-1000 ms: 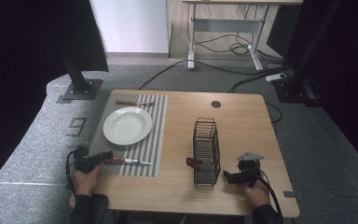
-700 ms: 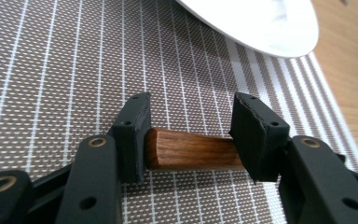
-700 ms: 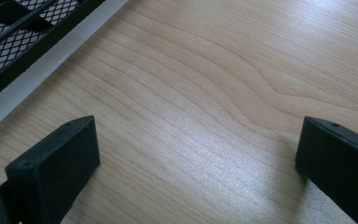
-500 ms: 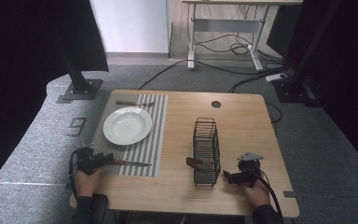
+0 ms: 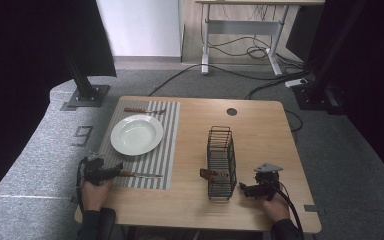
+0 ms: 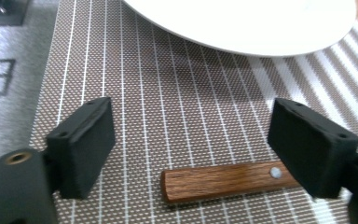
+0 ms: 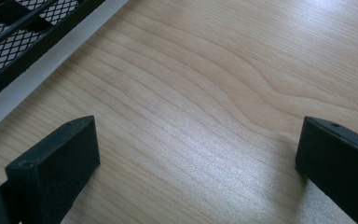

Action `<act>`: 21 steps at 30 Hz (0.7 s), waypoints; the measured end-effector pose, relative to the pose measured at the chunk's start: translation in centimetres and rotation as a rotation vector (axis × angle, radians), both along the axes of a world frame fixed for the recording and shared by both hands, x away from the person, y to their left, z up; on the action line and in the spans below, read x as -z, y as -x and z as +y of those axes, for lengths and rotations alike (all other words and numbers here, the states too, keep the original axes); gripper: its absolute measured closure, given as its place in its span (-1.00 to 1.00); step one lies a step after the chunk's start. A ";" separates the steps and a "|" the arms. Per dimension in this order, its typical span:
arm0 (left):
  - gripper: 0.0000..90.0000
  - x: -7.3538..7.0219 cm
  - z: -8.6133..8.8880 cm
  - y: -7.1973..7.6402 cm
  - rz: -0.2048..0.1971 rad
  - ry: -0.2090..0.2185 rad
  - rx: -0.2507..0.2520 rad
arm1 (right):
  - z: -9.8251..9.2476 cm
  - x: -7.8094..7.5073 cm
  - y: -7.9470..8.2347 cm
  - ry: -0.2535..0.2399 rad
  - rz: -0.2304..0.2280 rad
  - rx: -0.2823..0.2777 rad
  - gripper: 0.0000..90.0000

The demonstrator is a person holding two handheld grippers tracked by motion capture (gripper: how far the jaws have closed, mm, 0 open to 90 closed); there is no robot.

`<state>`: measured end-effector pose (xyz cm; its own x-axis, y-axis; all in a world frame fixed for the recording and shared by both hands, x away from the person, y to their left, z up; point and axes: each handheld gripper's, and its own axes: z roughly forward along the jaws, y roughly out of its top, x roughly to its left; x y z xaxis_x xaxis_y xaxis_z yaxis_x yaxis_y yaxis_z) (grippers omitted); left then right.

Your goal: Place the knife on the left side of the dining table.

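1. My left claw (image 6: pixel 189 154) stands wide; its jaws have just been opening. The wooden handle of the steel table knife (image 6: pixel 226 179) lies between the pads, and neither pad presses on it.
2. Knife position: flat on the grey striped woven placemat (image 5: pixel 165 150), along its near edge, just in front of the round white plate (image 5: pixel 136 134). In the high view the handle end points at my left claw (image 5: pixel 111 172) and the blade (image 5: pixel 147 175) runs toward the black wire mesh basket (image 5: pixel 221 162).
3. Handling, my judgement: light, rigid, no flex. The wood handle with its rivet should give the pads decent friction; the polished blade would be slippery and thin.
4. Where to grip: mid-handle, pads across the flat sides near the rivet. It lies low on the mat, so the pads must come right down to the weave to catch it.
5. Risk: an off-centre pinch could pivot the knife or skid it along the mat toward the plate rim.
6. My right claw (image 7: pixel 193 163) is also wide, with nothing in it, over bare light wooden surface (image 5: pixel 260 130) just right of the basket.
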<state>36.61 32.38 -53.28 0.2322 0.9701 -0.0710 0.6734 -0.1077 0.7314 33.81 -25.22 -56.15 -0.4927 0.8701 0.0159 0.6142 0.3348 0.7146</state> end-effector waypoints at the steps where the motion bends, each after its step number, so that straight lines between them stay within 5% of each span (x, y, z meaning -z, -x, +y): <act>1: -0.70 0.1 -0.1 -0.1 0.003 -0.022 0.009 | 0.0 0.0 0.0 0.000 0.000 0.000 -1.00; 12: -0.86 1.2 -0.1 -1.0 0.044 -0.117 0.031 | 0.0 0.0 0.0 0.000 0.000 0.000 -1.00; 21: -0.92 1.4 0.2 -1.3 0.070 -0.090 0.029 | 0.0 0.0 0.0 0.000 0.000 0.000 -1.00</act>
<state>37.93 32.61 -54.73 0.2579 0.9662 -0.0013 0.7180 -0.1907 0.6694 33.82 -25.22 -56.15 -0.4929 0.8700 0.0157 0.6141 0.3350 0.7146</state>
